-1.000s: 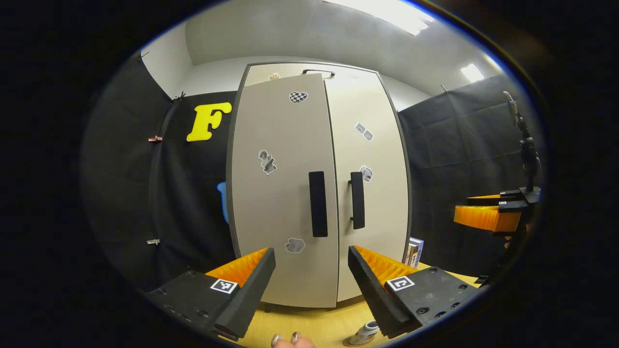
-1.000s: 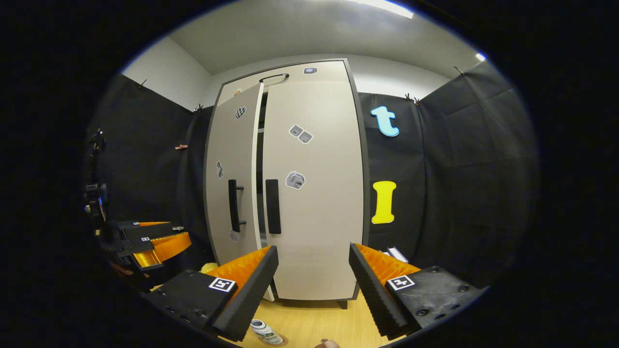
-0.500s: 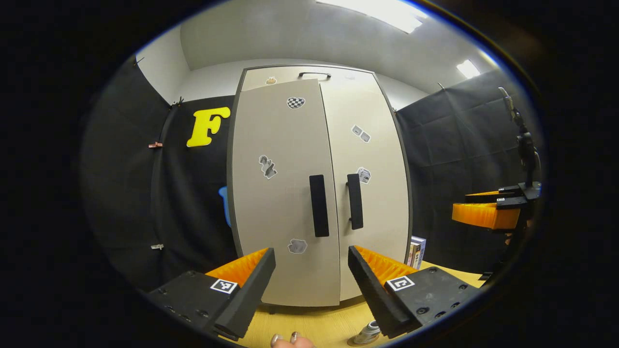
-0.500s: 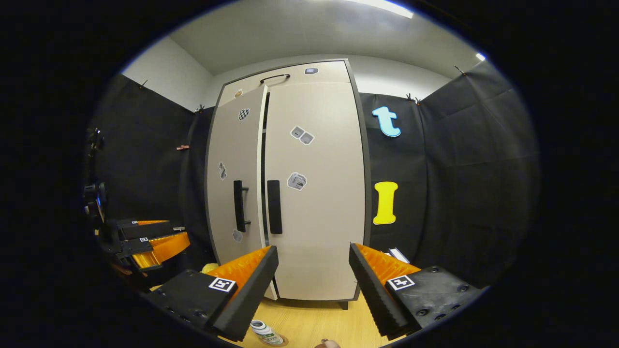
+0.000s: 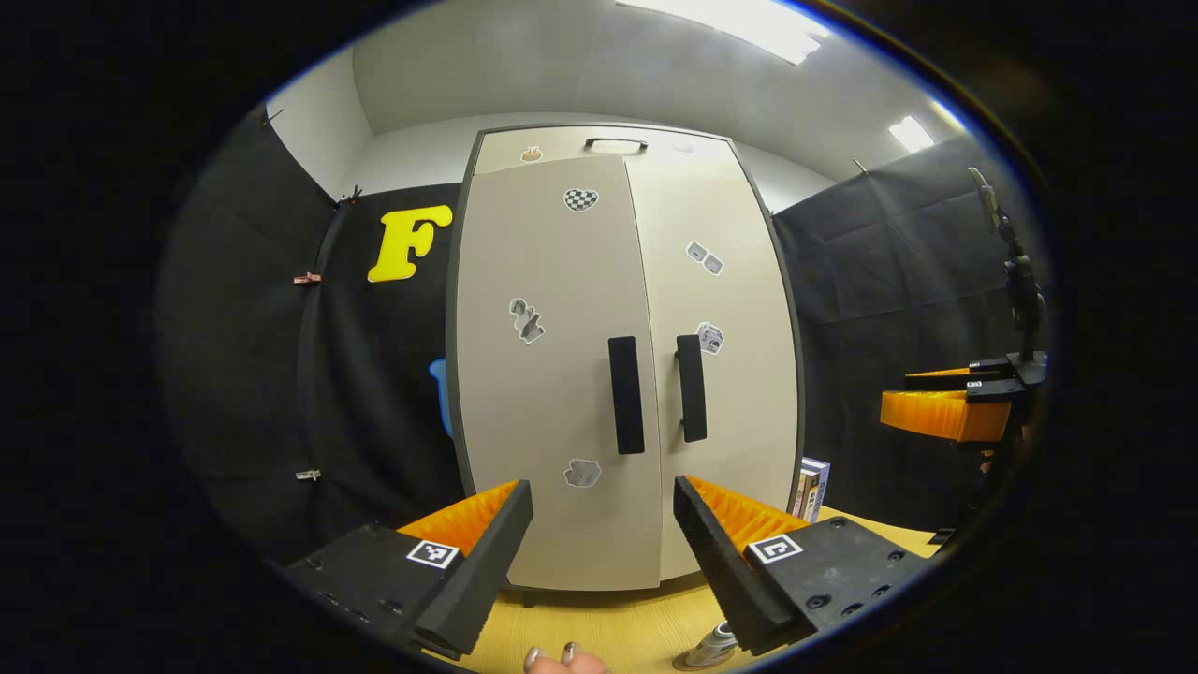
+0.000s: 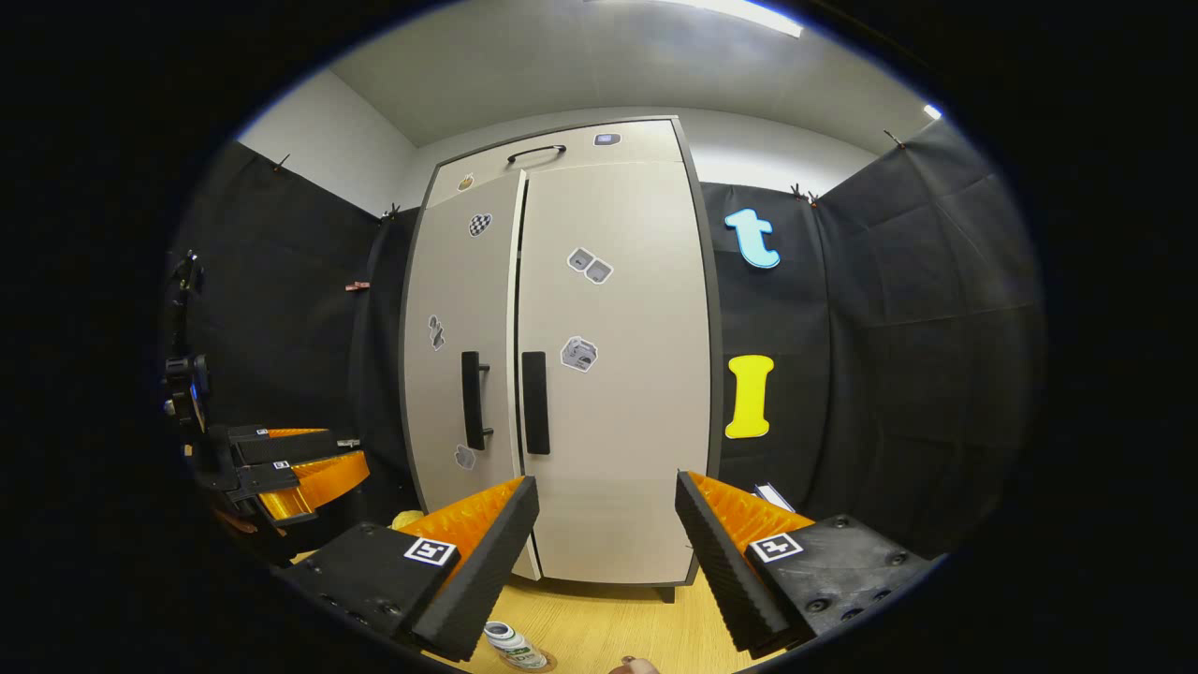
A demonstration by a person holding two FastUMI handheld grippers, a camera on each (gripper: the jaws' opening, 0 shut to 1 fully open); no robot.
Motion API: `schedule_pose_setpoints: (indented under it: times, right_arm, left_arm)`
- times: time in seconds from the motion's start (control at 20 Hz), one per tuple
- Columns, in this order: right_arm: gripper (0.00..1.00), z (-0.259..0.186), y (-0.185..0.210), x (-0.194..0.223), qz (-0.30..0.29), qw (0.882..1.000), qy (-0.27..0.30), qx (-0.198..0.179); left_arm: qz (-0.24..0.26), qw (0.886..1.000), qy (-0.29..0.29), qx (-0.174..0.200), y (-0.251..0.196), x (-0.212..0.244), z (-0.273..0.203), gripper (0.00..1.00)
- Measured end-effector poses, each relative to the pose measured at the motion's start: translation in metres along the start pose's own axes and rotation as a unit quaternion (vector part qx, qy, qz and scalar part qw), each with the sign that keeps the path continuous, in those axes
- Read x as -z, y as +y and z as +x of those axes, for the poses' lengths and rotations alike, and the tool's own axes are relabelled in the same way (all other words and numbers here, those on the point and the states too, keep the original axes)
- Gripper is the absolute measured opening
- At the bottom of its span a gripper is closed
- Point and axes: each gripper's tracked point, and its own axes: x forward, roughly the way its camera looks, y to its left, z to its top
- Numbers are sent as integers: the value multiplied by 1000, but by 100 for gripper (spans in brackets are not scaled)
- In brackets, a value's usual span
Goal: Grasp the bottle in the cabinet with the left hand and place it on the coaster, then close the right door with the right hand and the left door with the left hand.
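Observation:
The tall beige cabinet has its right door [image 5: 725, 374] [image 6: 618, 374] shut. Its left door [image 5: 552, 374] [image 6: 459, 328] stands almost shut, with a thin dark slit left along the top of the seam in the right gripper view. The bottle [image 5: 709, 644] [image 6: 510, 642] stands on the coaster [image 6: 532, 662] on the wooden table, in front of the cabinet. My left gripper [image 5: 604, 562] is open and empty, short of the door handles [image 5: 626, 395]. My right gripper [image 6: 606, 562] is open and empty too, facing the right door. Each shows at the other view's side: the left gripper [image 6: 290, 463], the right gripper [image 5: 945, 412].
Books [image 5: 810, 487] [image 6: 772, 494] stand beside the cabinet's right side. A small yellowish thing [image 6: 404, 518] lies by its left foot. The wooden table [image 6: 608, 627] runs up to the cabinet's base. A person's fingertips [image 5: 562, 658] show at the bottom edge.
The left door has swung in toward the cabinet and the gap between the doors has shrunk to a slit. Both grippers stayed open and hardly moved.

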Motion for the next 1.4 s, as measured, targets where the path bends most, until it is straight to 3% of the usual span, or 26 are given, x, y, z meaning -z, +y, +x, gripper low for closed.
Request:
schedule_pose_setpoints:
  times: [1.4]
  right_arm:
    - [98, 8, 5, -12, 8, 1000, -10, 2]
  left_arm:
    - [1, 1000, -8, 2, 6, -2, 2, 96]
